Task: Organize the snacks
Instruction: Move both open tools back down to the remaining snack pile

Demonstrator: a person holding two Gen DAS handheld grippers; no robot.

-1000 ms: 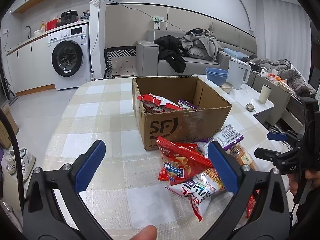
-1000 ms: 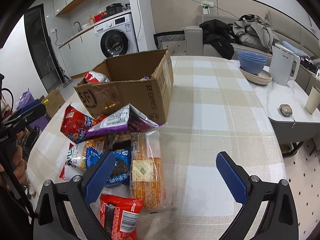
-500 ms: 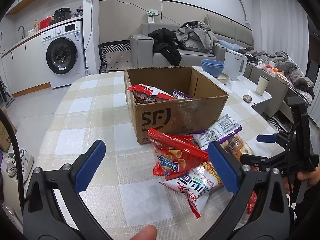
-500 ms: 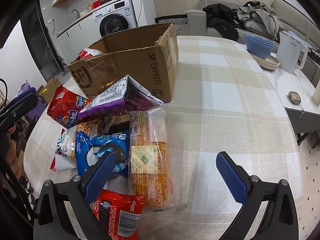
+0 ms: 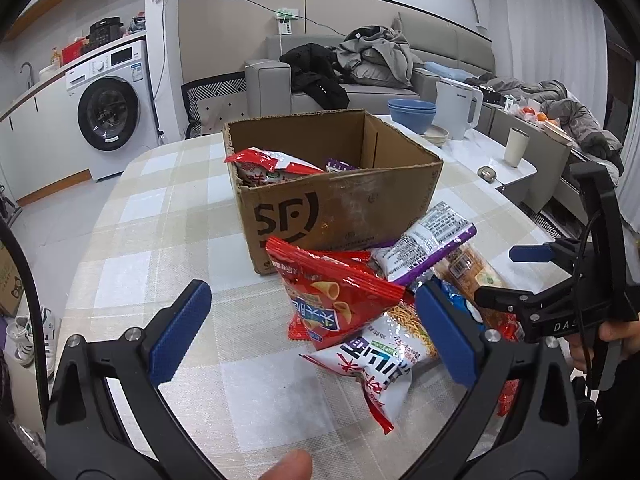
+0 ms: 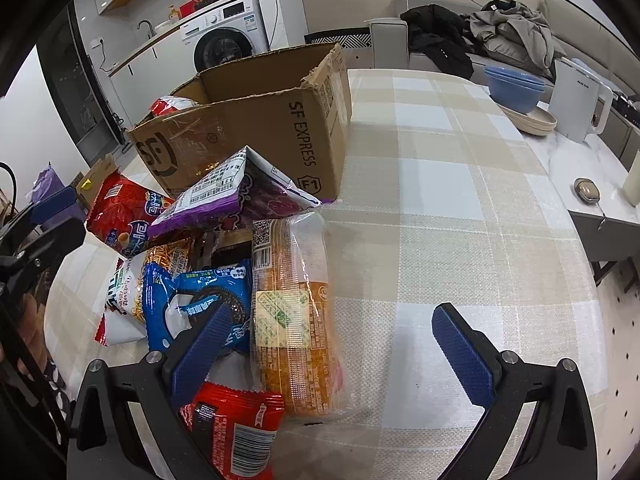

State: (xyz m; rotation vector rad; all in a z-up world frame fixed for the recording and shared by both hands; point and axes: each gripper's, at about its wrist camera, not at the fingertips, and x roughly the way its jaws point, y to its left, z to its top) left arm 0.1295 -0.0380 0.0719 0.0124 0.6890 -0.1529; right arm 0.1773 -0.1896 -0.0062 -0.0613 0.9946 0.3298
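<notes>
An open cardboard box (image 5: 340, 204) (image 6: 256, 128) stands on the checked table with a red packet (image 5: 272, 162) and a purple one inside. In front of it lies a pile of snacks: a red chip bag (image 5: 332, 300), a purple-white bag (image 5: 428, 240) (image 6: 236, 196), a white noodle bag (image 5: 376, 360), a blue cookie bag (image 6: 196, 300), a clear orange pack (image 6: 296, 308) and a small red packet (image 6: 236, 424). My left gripper (image 5: 312, 336) is open, just short of the red chip bag. My right gripper (image 6: 332, 352) is open above the orange pack.
At the table's far right stand blue bowls (image 6: 516, 88), a white kettle (image 6: 576, 100), a cup (image 5: 516, 146) and a small round object (image 6: 586, 190). A sofa with clothes (image 5: 360, 68) and a washing machine (image 5: 112, 112) lie beyond. A hand holds the right gripper's handle (image 5: 616, 332).
Both grippers have come closer to the snack pile and lower. The right one now hangs over the orange pack and the blue bag. Both stay open.
</notes>
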